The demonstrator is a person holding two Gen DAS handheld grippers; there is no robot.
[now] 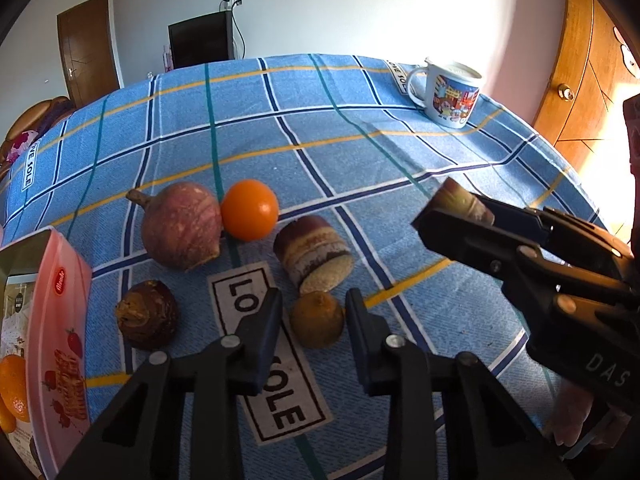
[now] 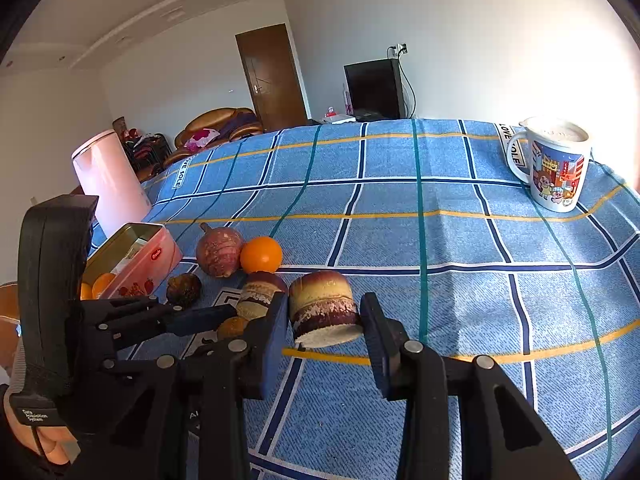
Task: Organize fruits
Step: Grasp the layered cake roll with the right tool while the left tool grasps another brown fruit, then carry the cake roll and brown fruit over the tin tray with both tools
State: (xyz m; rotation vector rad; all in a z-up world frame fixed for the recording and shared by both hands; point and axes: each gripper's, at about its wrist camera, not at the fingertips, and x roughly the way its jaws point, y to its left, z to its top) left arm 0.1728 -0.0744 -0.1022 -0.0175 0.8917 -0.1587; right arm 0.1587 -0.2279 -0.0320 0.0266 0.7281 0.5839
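Two hand-held claws work over a tabletop (image 1: 360, 152) under a blue checked cloth, mid-way through gathering the fruits. The left claw (image 1: 314, 320) has its jaws brought in on the small orange-brown fruit (image 1: 317, 319), which rests on the cloth between its pads. The right claw (image 2: 325, 320) is clamped on a banded cylindrical piece (image 2: 325, 308) and holds it just above the cloth. An open pink tin (image 2: 136, 258), at the left edge, already contains orange fruit. Still loose near it: 1 round reddish fruit (image 1: 182, 226), 1 orange (image 1: 250, 209), 1 dark fruit (image 1: 147, 314) and a second banded piece (image 1: 314, 254) (the mug (image 2: 554, 164) stands well apart). The next move probably calls for lifting each load clear and carrying it leftward over the tin rim without knocking neighbours.
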